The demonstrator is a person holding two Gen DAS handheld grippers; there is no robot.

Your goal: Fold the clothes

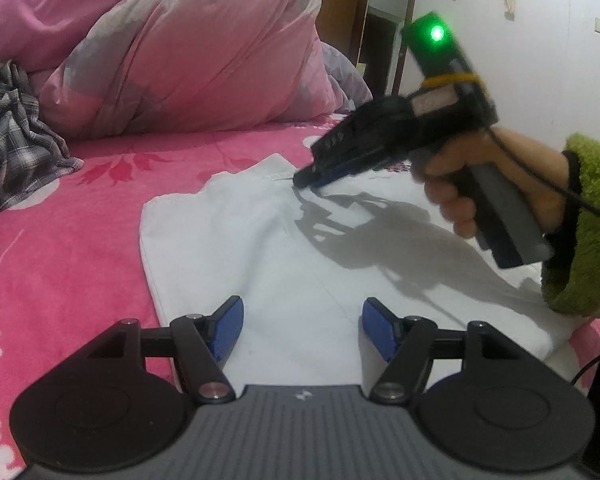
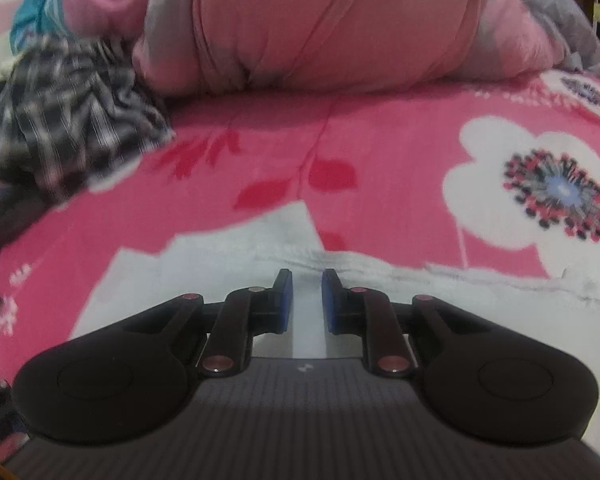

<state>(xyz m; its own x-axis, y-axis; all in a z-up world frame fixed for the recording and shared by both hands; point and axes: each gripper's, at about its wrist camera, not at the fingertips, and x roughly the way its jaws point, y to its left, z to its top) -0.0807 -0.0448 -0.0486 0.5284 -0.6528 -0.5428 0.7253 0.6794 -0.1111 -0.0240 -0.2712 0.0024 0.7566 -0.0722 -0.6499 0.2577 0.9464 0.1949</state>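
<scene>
With the right gripper [image 2: 307, 296] narrowly parted at the white garment's [image 1: 260, 248] hem at frame centre, and the left gripper [image 1: 302, 328] wide open, empty, pinch one layer squarely.

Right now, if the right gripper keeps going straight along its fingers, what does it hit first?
The right gripper, jaws partly open, points low over the white garment. Straight on it would likely meet the garment's far hem, then the pink floral bedsheet. Depth is unclear; the pink duvet lies further back.
</scene>
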